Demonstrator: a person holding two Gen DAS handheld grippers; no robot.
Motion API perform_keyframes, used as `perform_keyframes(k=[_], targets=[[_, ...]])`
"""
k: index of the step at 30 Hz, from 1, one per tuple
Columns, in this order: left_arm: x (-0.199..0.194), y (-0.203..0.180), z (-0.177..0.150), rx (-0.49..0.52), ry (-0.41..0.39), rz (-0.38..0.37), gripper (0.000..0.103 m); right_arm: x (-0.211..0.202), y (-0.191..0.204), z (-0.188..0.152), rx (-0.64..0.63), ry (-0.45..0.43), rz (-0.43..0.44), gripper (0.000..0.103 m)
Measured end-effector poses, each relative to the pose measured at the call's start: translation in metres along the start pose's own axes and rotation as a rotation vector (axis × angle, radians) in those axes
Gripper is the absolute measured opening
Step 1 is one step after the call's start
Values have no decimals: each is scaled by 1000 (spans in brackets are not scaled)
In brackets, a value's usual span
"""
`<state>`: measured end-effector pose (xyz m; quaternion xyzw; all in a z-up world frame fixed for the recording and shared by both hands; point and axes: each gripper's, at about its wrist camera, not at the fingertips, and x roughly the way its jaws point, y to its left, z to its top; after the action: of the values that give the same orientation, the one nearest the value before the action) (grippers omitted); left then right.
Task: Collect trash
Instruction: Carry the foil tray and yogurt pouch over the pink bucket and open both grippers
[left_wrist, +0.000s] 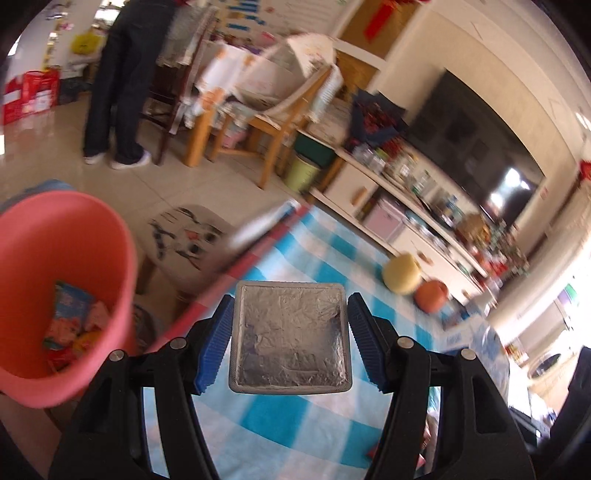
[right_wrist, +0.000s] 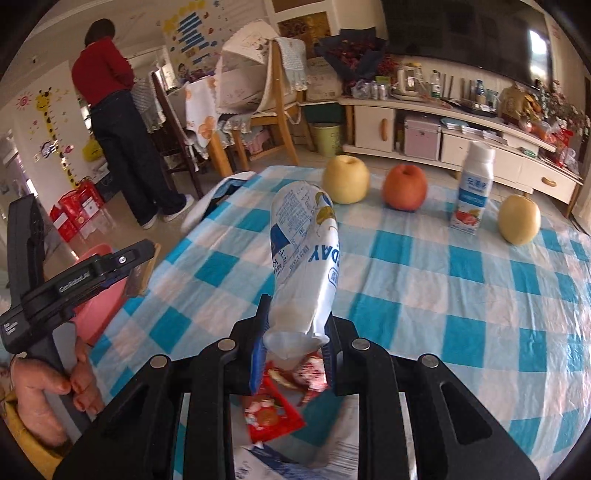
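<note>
Over the checked tablecloth (right_wrist: 424, 266), the left gripper (left_wrist: 290, 332) pinches a stiff, light foil-lidded tub (left_wrist: 290, 336) by its sides, while the right gripper (right_wrist: 293, 354), nearly closed, nips a limp, crushable plastic pouch (right_wrist: 303, 266) at its neck.

The table (right_wrist: 461, 295), under a blue-and-white checked cloth, carried, beyond the right hand-held gripper (right_wrist: 291, 354), a yellow pear (right_wrist: 346, 179), a red apple (right_wrist: 404, 186), an upright white drink bottle (right_wrist: 472, 188) and another yellow pear (right_wrist: 519, 219), with a red wrapper (right_wrist: 271, 415) lying beneath its jaws.
</note>
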<state>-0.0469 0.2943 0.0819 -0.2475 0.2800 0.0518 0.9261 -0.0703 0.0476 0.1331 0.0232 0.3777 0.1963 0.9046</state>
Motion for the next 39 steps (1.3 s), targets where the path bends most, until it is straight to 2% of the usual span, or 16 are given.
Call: perform_keyframes(k=[6,11,16,20,23,27,28,29,32,37,39], targets=[[-28,57,25,-131,-124,144,63,26,96,8,-141,36,119,26],[-46,114,38,-288,-197,260,63,49,165,17,-235,62,216,26],[-52,159,45,-412,-193,319,63,76,228,25,-316,92,305,26],[-53,177,46,-445,-180,340,63,99,273,26,-372,123,352,26],[-45,185,47,-452,-149,366,64,117,297,23,-407,150,364,26],[-38,194,50,-458,-126,396,73,141,318,16,-440,194,344,27],[-38,193,49,-452,-131,403,74,144,319,15,-439,194,328,29],[-38,191,47,-445,-136,408,77,147,319,14,-431,194,318,36],[-34,181,44,-395,-126,414,81,145,309,13,-383,166,300,62],[-28,150,37,-277,-146,378,83,117,272,10,-322,93,247,82],[-30,137,32,-248,-176,340,88,104,257,7,-288,69,225,87]])
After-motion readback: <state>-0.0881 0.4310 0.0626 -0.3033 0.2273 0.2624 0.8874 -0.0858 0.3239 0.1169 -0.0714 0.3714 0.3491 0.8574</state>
